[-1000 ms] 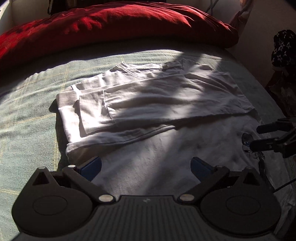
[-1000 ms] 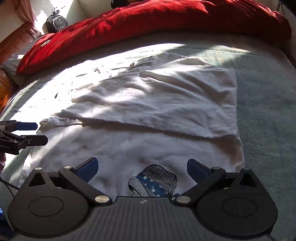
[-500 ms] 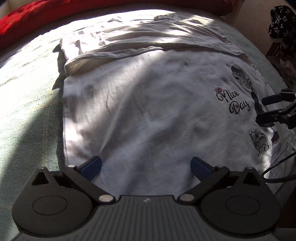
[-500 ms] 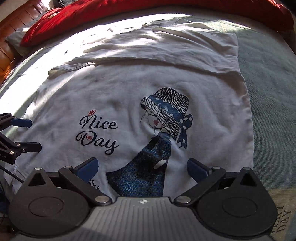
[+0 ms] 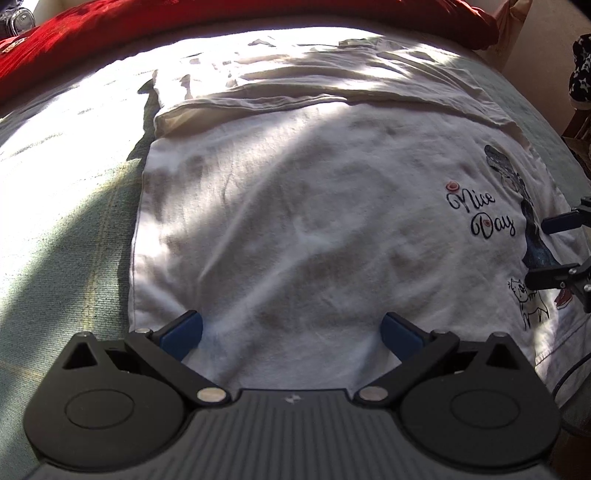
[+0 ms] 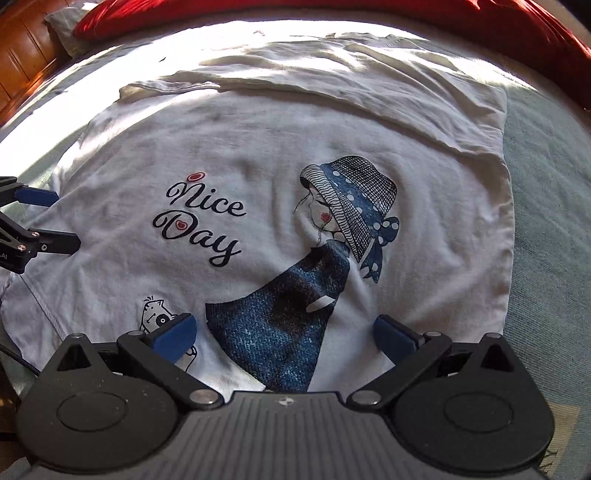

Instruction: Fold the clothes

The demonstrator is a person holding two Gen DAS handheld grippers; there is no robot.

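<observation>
A white long-sleeved shirt [image 5: 295,206] lies flat on the bed with its sleeves folded across the far part. Its print, "Nice Day" and a girl in a blue hat [image 6: 343,206], faces up. My left gripper [image 5: 291,330] hovers open over the shirt's near left part, nothing between its blue pads. My right gripper [image 6: 282,332] is open low over the printed skirt near the hem. Each gripper shows at the edge of the other's view: the right gripper [image 5: 554,251] and the left gripper [image 6: 44,221], both with fingers apart.
A pale green bedspread [image 5: 62,221] covers the bed. A red duvet [image 5: 110,22] is bunched along the far side. Wooden furniture [image 6: 22,62] stands at far left. A dark star-patterned object [image 5: 581,70] sits beyond the bed's right edge. A black cable [image 5: 569,376] trails at the right.
Both grippers have pulled back toward the shirt's hem and dropped lower, so the print now fills the right wrist view. Both stay open; the shirt has not moved.
</observation>
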